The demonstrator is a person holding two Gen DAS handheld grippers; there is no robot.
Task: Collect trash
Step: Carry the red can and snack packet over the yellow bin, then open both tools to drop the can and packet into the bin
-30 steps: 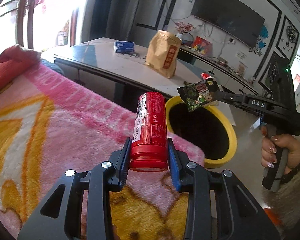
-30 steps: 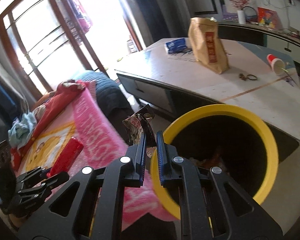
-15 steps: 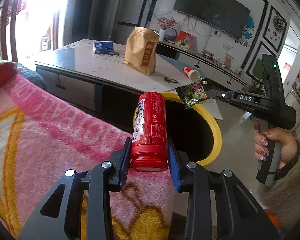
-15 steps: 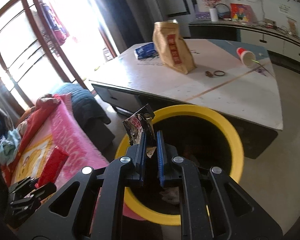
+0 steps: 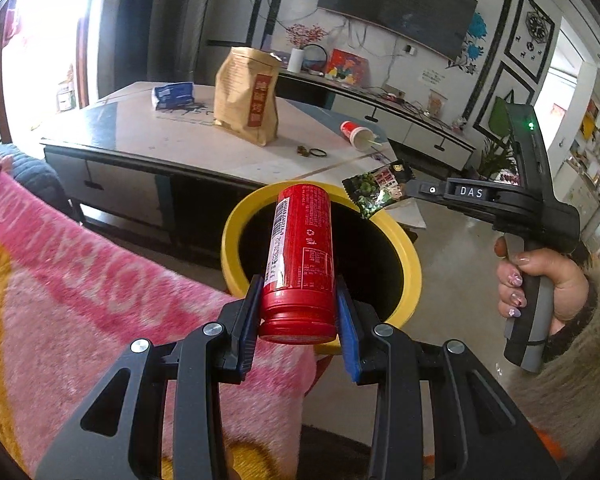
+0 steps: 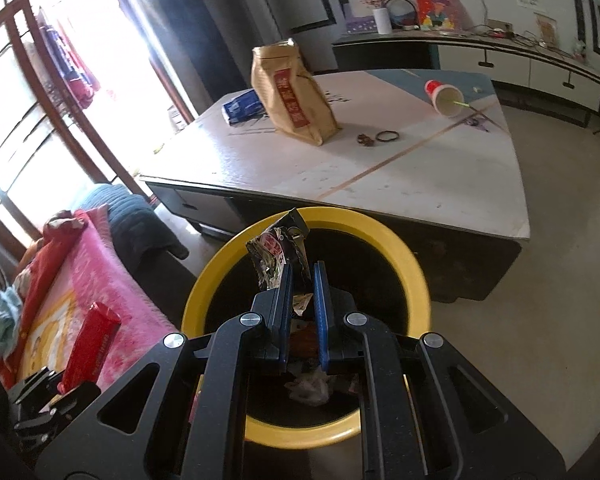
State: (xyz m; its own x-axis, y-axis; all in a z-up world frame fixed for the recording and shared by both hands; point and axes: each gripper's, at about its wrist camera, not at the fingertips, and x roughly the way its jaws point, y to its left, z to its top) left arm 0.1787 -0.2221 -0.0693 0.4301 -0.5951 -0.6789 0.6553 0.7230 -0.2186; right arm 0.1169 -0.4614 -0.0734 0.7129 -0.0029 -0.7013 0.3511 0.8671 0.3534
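Left tongs (image 5: 298, 312) clamping red can (image 5: 300, 256), right tongs (image 6: 302, 280) pinching snack wrapper (image 6: 278, 250) over yellow bin (image 6: 416, 276); early release risks wrapper catching rim.

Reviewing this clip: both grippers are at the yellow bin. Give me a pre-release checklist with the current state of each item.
1. Left gripper clamped on the red can: ok, both pads press its sides.
2. Right gripper pinching the snack wrapper: ok, jaws nearly closed on it.
3. Wrapper over the yellow bin opening: ok, in the right wrist view it hangs inside the rim line.
4. Can over the opening: cannot tell; its far end overlaps the bin in the left wrist view, but the gripped end looks to be over the pink blanket.
5. Room in the bin: ok, trash lies only at the bottom.
6. The two grippers apart from each other: ok.
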